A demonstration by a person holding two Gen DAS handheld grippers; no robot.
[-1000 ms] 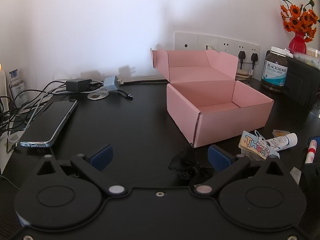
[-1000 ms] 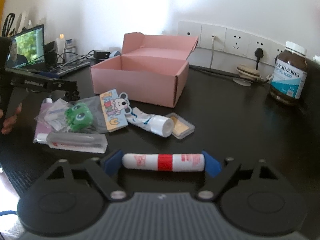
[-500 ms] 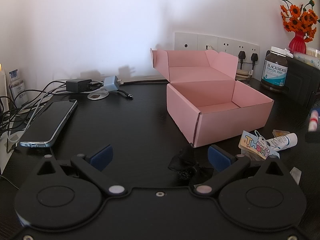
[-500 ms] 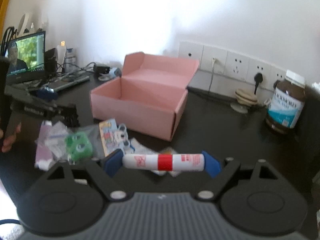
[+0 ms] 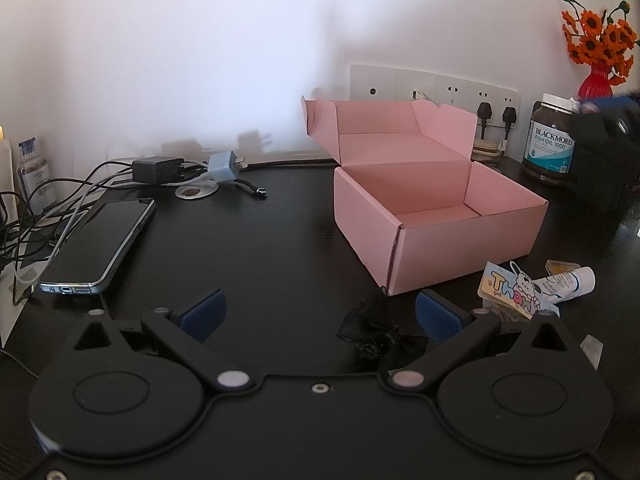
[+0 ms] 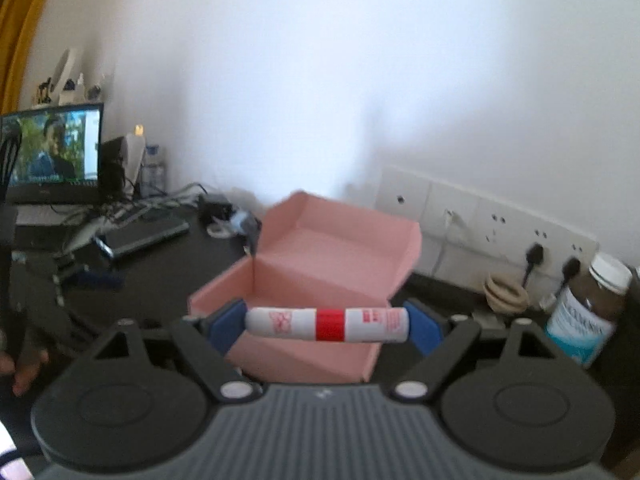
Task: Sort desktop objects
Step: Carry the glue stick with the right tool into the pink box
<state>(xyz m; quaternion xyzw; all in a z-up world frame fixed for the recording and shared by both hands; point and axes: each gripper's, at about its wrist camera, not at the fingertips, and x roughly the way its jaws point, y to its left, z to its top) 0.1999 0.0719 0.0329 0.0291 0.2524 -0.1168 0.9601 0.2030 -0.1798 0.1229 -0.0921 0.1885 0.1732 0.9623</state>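
Between my right gripper's (image 6: pixel 326 323) blue pads a white-and-red tube (image 6: pixel 326 323) is clamped end to end above the open pink box (image 6: pixel 316 276), while my left gripper (image 5: pixel 318 314) gapes empty over the black desk (image 5: pixel 248 248) below a white wall (image 5: pixel 200 60) lined with sockets (image 5: pixel 434 84).

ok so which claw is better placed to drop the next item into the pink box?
Right. The right claw is already shut end to end on the red-and-white tube, held up in front of the open pink box. The left claw is open and empty, low over the desk.
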